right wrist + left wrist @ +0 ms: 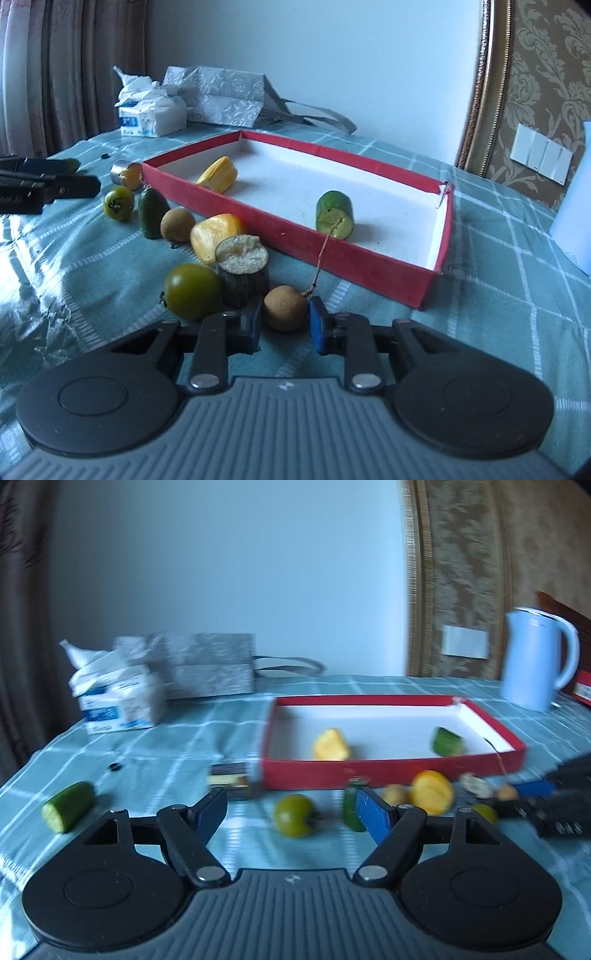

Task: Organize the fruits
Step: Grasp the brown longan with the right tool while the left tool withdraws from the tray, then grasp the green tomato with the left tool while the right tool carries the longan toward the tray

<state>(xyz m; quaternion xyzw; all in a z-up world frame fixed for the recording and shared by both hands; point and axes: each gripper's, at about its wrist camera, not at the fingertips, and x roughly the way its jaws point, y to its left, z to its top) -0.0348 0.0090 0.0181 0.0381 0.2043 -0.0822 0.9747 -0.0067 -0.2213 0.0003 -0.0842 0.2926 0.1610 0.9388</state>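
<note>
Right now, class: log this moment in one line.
right gripper: shut on brown fruit | left gripper: open, empty | red tray: two pieces inside

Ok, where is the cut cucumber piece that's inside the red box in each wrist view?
Left wrist: the cucumber piece lies right of centre, in the right end of the red box.
Right wrist: the cucumber piece stands near mid-picture, just behind the box's near wall.
Shared landmark: the red box with its white floor.

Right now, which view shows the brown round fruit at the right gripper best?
The right wrist view: the brown round fruit sits sharp between the right gripper's pads. The left wrist view shows it only small and blurred.
</note>
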